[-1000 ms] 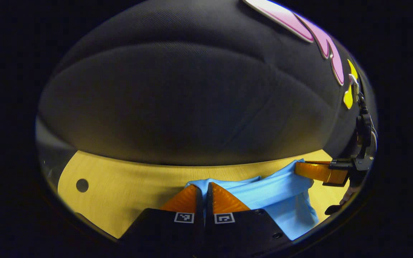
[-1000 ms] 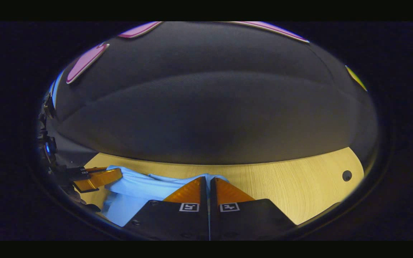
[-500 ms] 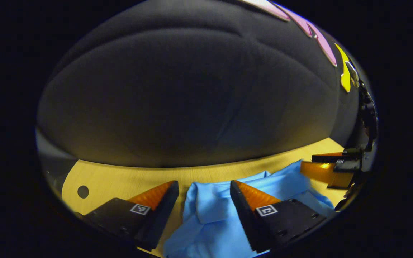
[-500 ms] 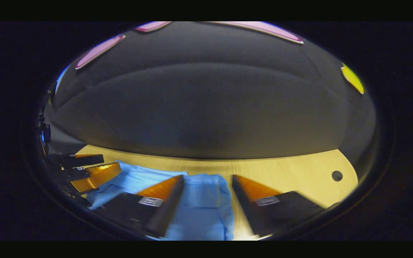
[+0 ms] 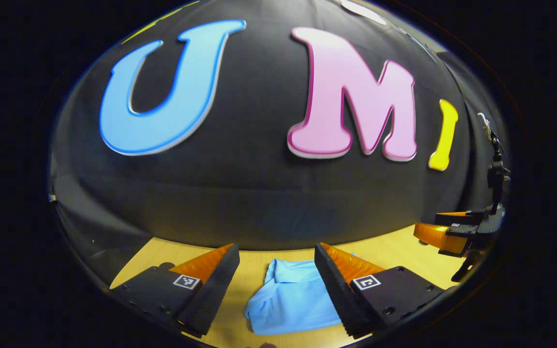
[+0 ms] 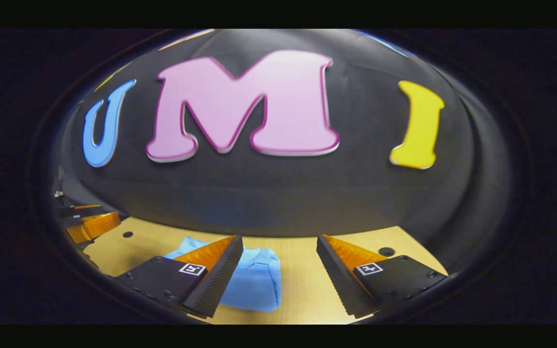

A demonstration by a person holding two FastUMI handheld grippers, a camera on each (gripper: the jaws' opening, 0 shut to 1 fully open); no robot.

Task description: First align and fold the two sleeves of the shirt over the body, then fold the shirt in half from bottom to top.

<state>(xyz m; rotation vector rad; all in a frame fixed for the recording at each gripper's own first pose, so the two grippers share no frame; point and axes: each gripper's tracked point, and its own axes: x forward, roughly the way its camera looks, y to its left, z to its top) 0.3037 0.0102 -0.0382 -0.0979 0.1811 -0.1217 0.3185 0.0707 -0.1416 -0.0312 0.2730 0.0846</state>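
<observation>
Fingers (image 5: 211, 275) of my left gripper (image 5: 273, 270) spread open above the folded blue shirt (image 5: 293, 299) on the tabletop (image 5: 394, 249); my right gripper (image 6: 278, 261) equally open, its view adding two tabletop holes (image 6: 386, 251).

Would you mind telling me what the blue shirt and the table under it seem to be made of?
Shirt: looks like a soft, matte woven or knit fabric, perhaps cotton; it lies in rounded folds with no shine.
Table: pale wood or wood-look laminate, smooth; fine straight grain lines run along it, with round holes in the top. Which of the two, I cannot tell.
</observation>
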